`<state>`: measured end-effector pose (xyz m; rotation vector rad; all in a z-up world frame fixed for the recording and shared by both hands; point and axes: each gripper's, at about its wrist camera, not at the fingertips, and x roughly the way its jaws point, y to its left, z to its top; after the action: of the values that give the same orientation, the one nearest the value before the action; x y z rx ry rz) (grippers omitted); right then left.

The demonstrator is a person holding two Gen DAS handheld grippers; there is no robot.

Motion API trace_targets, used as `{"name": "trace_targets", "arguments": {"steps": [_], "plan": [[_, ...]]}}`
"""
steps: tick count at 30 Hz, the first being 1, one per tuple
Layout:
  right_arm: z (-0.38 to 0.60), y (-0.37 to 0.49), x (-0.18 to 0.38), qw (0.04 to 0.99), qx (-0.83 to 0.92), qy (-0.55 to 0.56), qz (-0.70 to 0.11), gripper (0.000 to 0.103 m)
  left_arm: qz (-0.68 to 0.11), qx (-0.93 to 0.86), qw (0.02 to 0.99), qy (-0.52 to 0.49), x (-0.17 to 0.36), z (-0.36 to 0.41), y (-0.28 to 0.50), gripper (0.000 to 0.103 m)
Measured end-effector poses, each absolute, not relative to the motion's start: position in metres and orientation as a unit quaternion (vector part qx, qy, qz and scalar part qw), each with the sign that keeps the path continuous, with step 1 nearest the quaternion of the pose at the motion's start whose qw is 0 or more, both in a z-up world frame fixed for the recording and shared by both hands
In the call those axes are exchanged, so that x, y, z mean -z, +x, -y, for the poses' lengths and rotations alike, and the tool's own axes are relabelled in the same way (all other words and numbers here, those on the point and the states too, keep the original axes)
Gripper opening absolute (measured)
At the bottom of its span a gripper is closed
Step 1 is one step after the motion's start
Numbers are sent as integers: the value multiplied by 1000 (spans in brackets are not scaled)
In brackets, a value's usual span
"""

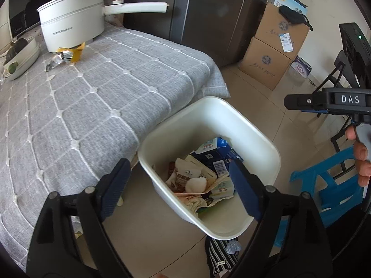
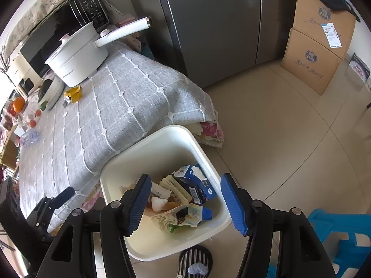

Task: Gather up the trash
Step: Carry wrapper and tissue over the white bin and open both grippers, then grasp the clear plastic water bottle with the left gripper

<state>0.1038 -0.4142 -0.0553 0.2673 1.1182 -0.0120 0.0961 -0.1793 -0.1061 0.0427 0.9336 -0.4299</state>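
Both over white plastic rectangular bin (image 1: 255,129), wrappers and cartons inside. Left gripper (image 1: 178,187) spread wide, empty. Right gripper (image 2: 185,205) spread, empty. Remaining yellow crumpled wrapper (image 1: 75,53) far ahead-left on grey quilted tablecloth (image 1: 104,92), beside white electric pot (image 1: 71,26); left gripper looks nearer.

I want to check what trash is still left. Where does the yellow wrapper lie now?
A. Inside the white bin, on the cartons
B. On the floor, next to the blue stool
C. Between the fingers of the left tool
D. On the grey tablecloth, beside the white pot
D: the yellow wrapper lies on the grey tablecloth, right at the base of the white pot, far from the white bin.
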Motion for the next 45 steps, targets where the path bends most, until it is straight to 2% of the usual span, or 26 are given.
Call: {"name": "trace_targets", "arguments": {"steps": [5, 9, 15, 32, 45], "plan": [[404, 105, 54, 840, 1, 117, -529, 67, -438, 182, 880, 9, 95, 151, 93, 99], [394, 110, 53, 841, -6, 112, -529, 69, -445, 161, 881, -11, 91, 124, 93, 102], [371, 118, 47, 844, -20, 106, -525, 74, -437, 118, 891, -8, 84, 80, 88, 102], [258, 151, 38, 851, -74, 58, -516, 76, -430, 11, 902, -29, 84, -61, 85, 102], [171, 245, 50, 860, -105, 20, -498, 76, -415, -58, 907, -46, 87, -137, 137, 102]]}}
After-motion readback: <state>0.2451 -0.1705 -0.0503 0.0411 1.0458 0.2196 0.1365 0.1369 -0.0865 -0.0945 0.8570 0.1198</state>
